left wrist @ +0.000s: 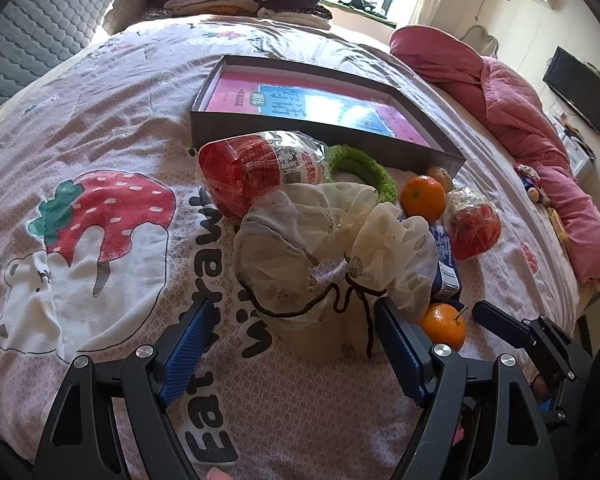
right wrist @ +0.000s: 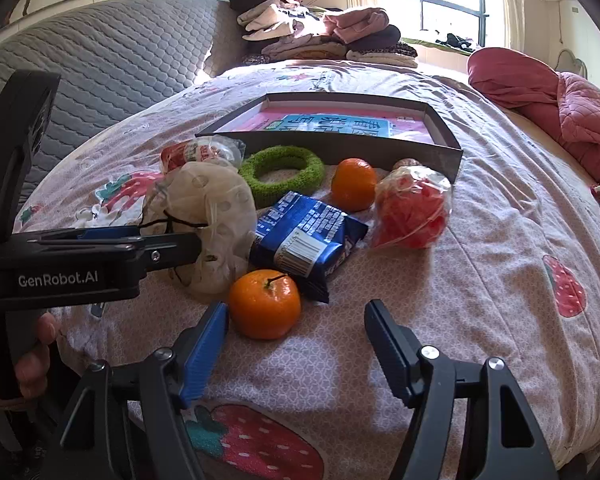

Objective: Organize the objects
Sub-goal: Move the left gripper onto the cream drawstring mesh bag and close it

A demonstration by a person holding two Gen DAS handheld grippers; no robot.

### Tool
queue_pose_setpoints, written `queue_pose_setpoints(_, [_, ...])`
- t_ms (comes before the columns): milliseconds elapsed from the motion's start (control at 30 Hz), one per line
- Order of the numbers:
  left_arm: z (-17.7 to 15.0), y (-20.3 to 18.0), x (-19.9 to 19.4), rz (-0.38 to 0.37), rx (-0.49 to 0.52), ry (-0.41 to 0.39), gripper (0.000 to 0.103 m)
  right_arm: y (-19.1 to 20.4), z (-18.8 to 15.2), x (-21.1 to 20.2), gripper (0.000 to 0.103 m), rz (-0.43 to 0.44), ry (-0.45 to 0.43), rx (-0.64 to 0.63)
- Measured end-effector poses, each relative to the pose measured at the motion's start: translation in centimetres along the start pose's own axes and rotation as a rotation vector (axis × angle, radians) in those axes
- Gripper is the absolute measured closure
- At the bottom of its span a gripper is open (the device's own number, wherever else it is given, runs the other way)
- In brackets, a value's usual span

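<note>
- Left gripper (left wrist: pixel 292 320): jaws spread wide, holding nothing. They bracket the tied neck of the mesh pouch (left wrist: pixel 300 236), black drawstring (left wrist: pixel 340 300) between the pads. I can't tell whether the pads touch it.
- Right gripper (right wrist: pixel 296 320): also wide apart, empty. Near orange (right wrist: pixel 265 304) sits just off my left pad, not centred in the gap.
- Target, as I read it: the shallow grey box (left wrist: pixel 440 156) toward the far side of the bed (left wrist: pixel 120 128), pink-and-blue sheet lying in it. The loose items are piled against its near wall.
- Pile: red wrapped pack (left wrist: pixel 256 168) at the box's near-left corner, green ring (right wrist: pixel 282 174) beside it, far orange (right wrist: pixel 353 184) and red bagged item (right wrist: pixel 412 212) near the near-right corner, blue snack packet (right wrist: pixel 306 236) in the middle, its edge by the pouch.
- My call on the step: the left takes the pouch first.
- Close on the gathered neck, not the drawstring alone; the string would slip or pull loose.
- The pouch is soft and should sag. Lift straight up until it clears the near orange and packet, then go over the box wall.
- The bedcover gives, so don't press down; the pads may pinch fabric.
- Keep the right gripper back; the two sit close together.
- For the right to take the near orange, shift left to centre it. It is round and likely to roll.
</note>
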State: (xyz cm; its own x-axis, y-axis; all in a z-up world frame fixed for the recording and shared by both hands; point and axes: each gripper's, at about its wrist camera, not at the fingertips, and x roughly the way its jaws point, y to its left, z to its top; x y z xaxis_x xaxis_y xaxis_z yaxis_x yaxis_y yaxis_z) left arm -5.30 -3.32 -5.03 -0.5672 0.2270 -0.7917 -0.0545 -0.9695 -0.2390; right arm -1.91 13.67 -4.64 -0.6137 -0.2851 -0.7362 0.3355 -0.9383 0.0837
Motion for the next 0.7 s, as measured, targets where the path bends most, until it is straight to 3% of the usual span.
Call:
queue_pose_setpoints(100, [0.2, 0.1, 0.5, -0.019, -0.007, 0.004, 0.022, 0.0, 0.1, 0.3, 0.039, 0.01, -0.005, 0.007])
queue_pose_setpoints(367, [0.7, 0.3, 1.6, -0.046, -0.013, -0.005, 0.039, 0.4, 0.2, 0.7, 0.047, 0.032, -0.008, 0.009])
queue_pose_setpoints(533, [0.7, 0.0, 1.7, -0.065, -0.002, -0.009, 0.07, 0.2, 0.2, 0.8, 0.054, 0.049, -0.012, 0.013])
queue_pose_setpoints(633, [0.5, -0.3, 1.6, -0.063, 0.016, -0.011, 0.084, 0.3, 0.1, 0.7, 0.058, 0.058, -0.013, 0.007])
queue_pose_setpoints(700, [0.4, -0.3, 1.4, -0.065, 0.018, -0.017, 0.088, 0.2, 0.1, 0.6, 0.059, 0.062, -0.014, 0.004])
